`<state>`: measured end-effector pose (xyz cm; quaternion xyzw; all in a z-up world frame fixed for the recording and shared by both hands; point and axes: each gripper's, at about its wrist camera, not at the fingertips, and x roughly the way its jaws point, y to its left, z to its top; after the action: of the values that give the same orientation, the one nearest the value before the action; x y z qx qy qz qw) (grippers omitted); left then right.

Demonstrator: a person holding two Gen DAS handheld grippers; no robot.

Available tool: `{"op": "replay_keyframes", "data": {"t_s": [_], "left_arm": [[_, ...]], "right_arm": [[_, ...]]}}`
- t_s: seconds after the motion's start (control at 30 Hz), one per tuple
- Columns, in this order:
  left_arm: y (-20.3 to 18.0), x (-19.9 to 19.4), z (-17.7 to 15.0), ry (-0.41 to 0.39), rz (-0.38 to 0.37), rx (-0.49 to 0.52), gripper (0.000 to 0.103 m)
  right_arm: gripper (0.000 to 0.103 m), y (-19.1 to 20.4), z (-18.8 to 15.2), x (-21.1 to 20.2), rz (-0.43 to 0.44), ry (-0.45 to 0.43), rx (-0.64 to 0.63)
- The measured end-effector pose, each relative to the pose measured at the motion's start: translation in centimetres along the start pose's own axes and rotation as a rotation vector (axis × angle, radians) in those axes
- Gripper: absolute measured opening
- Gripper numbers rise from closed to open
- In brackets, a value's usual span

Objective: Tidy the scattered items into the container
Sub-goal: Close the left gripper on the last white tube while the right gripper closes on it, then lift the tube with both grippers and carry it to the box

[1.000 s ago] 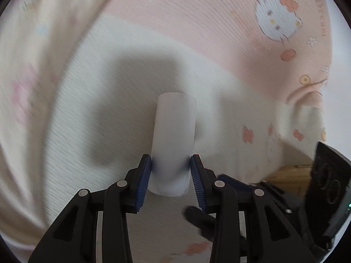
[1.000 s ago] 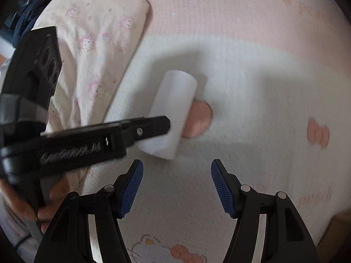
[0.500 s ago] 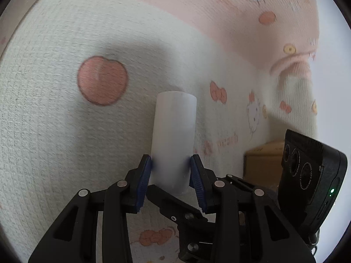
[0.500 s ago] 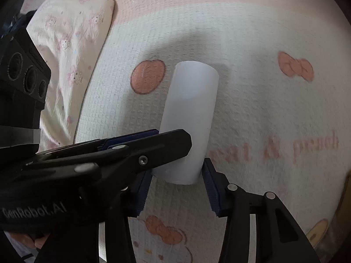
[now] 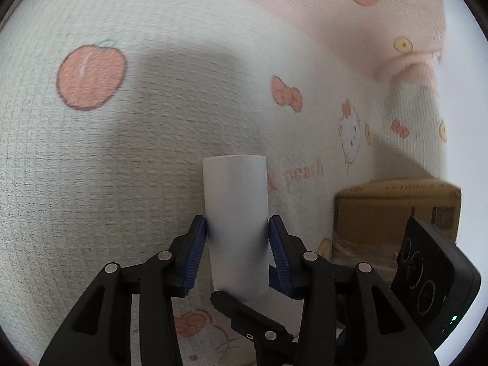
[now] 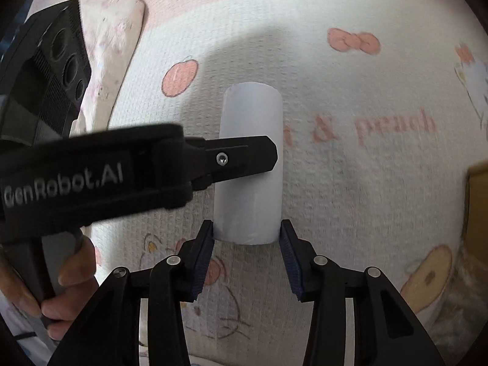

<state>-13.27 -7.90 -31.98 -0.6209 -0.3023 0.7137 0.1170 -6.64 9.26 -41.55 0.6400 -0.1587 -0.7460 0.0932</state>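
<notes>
White, frosted plastic cylinder (image 5: pixel 236 222) hung above the cream peach-print blanket (image 5: pixel 91 167) — clenched by the left gripper (image 5: pixel 237 251), its end also pinched by the right gripper (image 6: pixel 246 257); brown cardboard box (image 5: pixel 393 210) stood nearby.

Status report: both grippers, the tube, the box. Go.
Left gripper shut on white tube, off the blanket. Right gripper clamped on the tube's end. Cardboard box right, path looks open.
</notes>
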Motion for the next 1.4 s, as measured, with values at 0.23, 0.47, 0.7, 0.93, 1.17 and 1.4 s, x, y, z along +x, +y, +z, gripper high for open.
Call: {"op": "replay_keyframes", "data": {"t_s": [0.23,0.47,0.7,0.93,1.17,1.4], "left_arm": [[-3.4,-2.5,-0.6,-0.067,-0.032,0.057,0.046],[-9.0,-7.4,-1.1,-0.194,-0.074,0.151,0.046],[-16.0,-12.1,-1.9,-0.289,-0.029,0.327,0.046],[-23.2,-13.7,-2.8,-0.325,-0.048,0.451,0.046],[-30.3,-11.2,-3.8,-0.271,-0.067,0.562,0.046],[-35.0,-6.1,-4.4,-0.143,-0.089,0.578,0.046]], "right_arm": [[0.041,-0.3,-1.2,-3.6,0.001,-0.102,0.013],[0.041,1.0,-1.9,-10.3,-0.048,-0.262,-0.030],[0.041,1.0,-3.1,-17.0,-0.032,-0.421,-0.046],[0.041,-0.2,-3.9,-22.9,-0.050,-0.577,-0.009],[0.041,-4.1,-6.4,-27.2,-0.110,-0.659,0.037],[0.041,-9.6,-9.7,-29.4,-0.148,-0.664,0.139]]}}
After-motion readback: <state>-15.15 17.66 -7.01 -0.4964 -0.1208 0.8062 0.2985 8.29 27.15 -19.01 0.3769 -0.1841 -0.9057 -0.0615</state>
